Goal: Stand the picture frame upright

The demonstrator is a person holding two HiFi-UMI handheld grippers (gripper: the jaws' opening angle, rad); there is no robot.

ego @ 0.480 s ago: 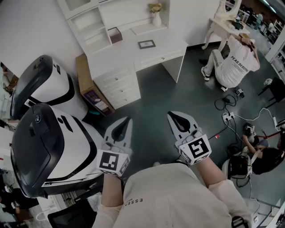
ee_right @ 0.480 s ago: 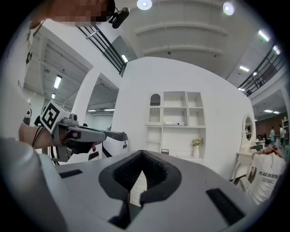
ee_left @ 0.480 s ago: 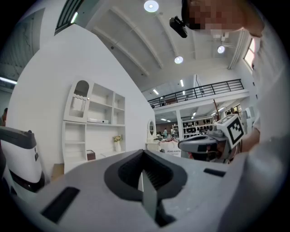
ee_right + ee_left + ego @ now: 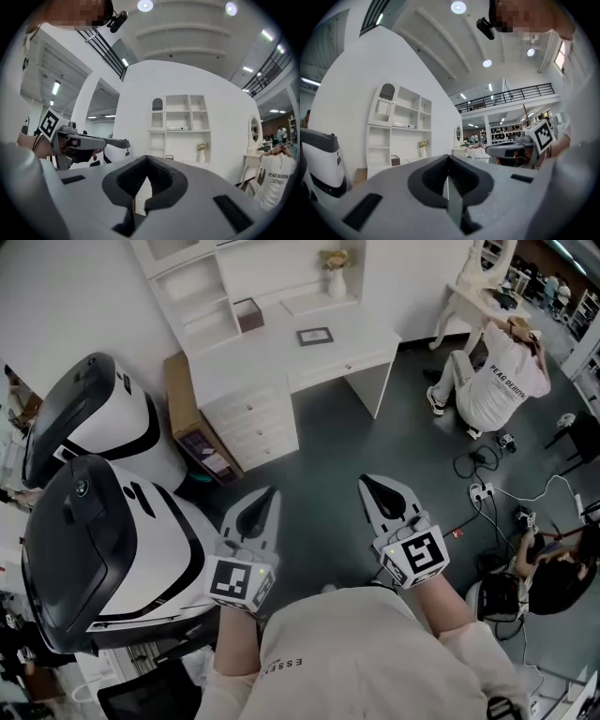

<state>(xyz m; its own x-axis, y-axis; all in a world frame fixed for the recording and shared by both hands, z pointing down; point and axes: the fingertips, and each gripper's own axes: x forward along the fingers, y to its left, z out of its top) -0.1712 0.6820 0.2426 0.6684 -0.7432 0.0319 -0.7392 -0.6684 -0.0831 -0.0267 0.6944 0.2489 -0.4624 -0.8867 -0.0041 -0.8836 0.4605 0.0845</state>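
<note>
Step up to the worktop [image 4: 366, 338] first, opening left tongs [image 4: 265, 498] and right tongs [image 4: 373, 488] (both shut, empty) before tipping the flat picture frame [image 4: 315, 336] up by its edge.

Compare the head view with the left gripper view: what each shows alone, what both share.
Head view only: the picture frame lying flat on the desk, and the dark floor. Left gripper view only: ceiling lights and a railed balcony. Both: the vase of flowers, the shelf unit, the left gripper and right gripper, each shut.
</note>
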